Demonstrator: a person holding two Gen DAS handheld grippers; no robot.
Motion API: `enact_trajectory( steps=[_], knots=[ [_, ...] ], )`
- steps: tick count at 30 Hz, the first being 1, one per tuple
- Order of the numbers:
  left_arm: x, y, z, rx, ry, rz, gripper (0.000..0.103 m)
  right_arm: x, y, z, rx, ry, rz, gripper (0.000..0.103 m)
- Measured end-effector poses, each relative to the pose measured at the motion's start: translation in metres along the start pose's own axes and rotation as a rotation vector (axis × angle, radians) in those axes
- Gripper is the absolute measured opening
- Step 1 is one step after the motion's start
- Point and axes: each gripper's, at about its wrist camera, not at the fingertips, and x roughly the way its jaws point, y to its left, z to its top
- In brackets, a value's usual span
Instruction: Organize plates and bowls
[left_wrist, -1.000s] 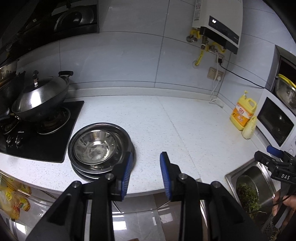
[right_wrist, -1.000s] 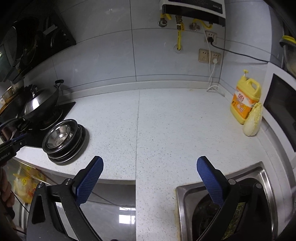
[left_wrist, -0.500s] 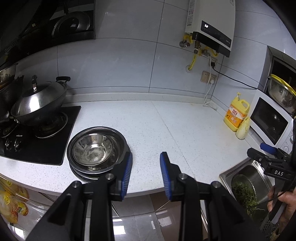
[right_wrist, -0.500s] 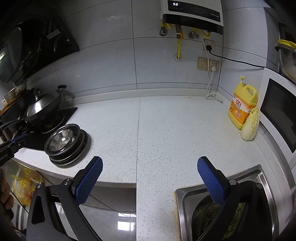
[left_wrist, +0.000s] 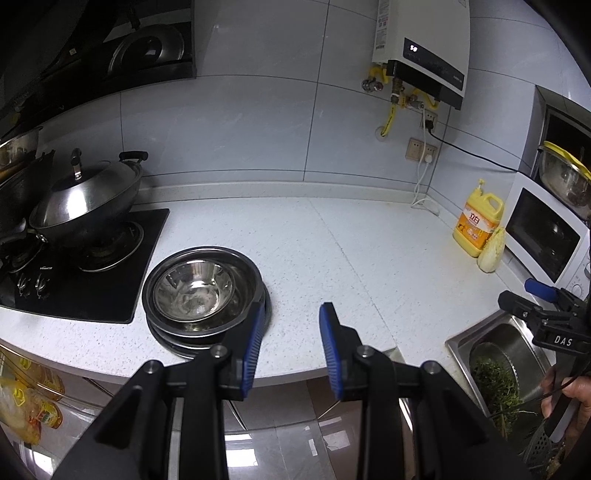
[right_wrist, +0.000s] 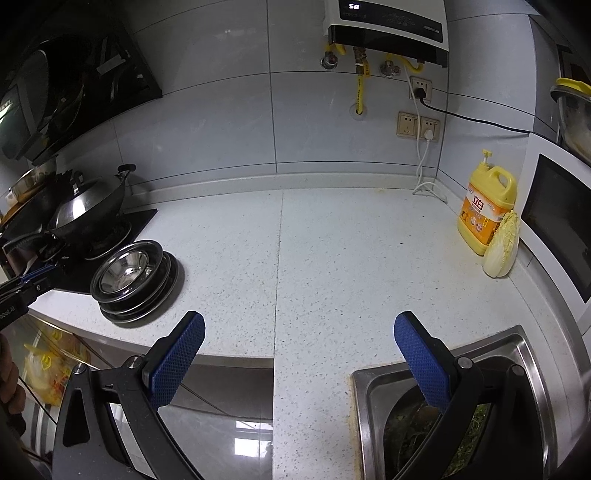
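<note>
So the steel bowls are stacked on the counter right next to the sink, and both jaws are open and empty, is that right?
Not quite. The stack of steel bowls sits on the counter beside the stove, far from the sink; the right wrist view shows this. The left gripper and right gripper are indeed open and empty.

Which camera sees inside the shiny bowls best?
The left wrist view. The stack of steel bowls and plates sits close below it, so the top bowl's inside shows, though one finger covers the stack's right edge. The right wrist view shows the stack far off and small, more from the side.
</note>
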Motion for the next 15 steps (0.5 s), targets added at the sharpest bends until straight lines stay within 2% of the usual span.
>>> enact_trajectory(
  steps=[8,15],
  knots=[
    [0.0004,0.0017,-0.0044,-0.001,-0.004,0.034,0.029,-0.0004,0.0075,-0.0027,-0.017,0.007,0.001,0.101],
    [0.0036,0.0,-0.0056,0.004,0.005,0.035,0.029,0.0022,0.011,-0.0049,-0.021,0.014,0.005,0.101]
  ],
)
